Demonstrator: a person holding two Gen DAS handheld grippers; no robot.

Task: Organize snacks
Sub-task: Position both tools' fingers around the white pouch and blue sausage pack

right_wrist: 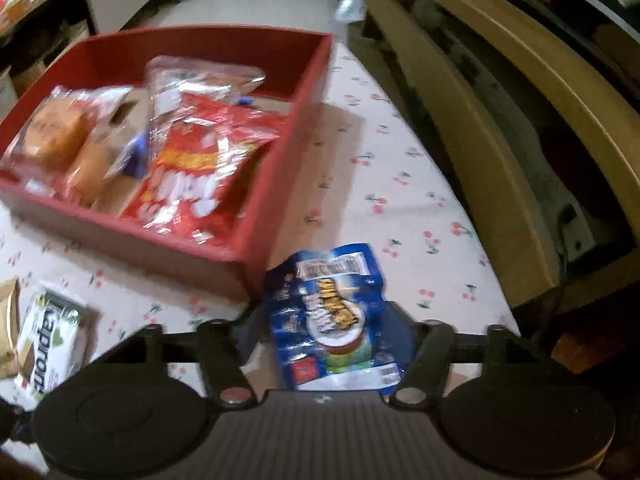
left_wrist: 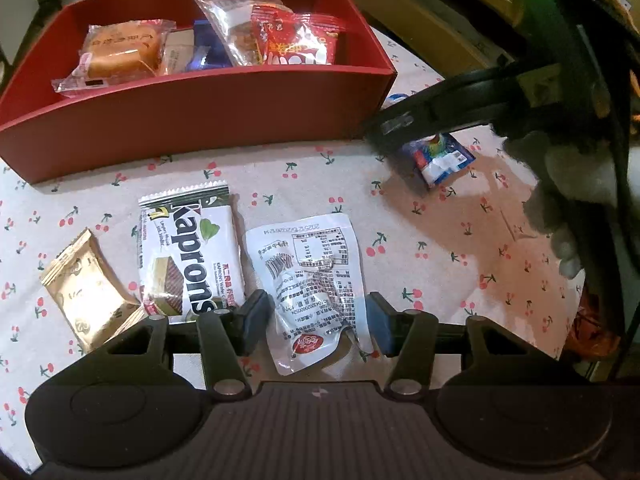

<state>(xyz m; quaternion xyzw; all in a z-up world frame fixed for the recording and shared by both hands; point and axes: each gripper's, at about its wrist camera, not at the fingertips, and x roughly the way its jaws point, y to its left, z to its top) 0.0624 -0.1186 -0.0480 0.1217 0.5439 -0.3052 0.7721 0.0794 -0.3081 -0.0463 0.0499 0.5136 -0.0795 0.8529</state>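
Observation:
A red box [left_wrist: 192, 116] holds several snack packs, among them a red pack [left_wrist: 298, 40] and an orange cake pack [left_wrist: 120, 50]. On the cherry-print cloth lie a gold pack [left_wrist: 90, 290], a Kaprons wafer pack [left_wrist: 188, 252] and a white pouch [left_wrist: 314, 288]. My left gripper [left_wrist: 316, 320] is open, its fingers on either side of the white pouch's lower half. My right gripper [right_wrist: 328, 340] is open around a blue snack pack [right_wrist: 336, 316] lying by the box's [right_wrist: 256, 216] near corner; that pack also shows in the left wrist view [left_wrist: 440, 158].
Tan wooden chair backs [right_wrist: 480, 128] stand along the table's right edge. The Kaprons pack [right_wrist: 52, 340] and the gold pack [right_wrist: 8, 320] lie at the left of the right wrist view. The right gripper's dark body [left_wrist: 460, 108] reaches in from the right.

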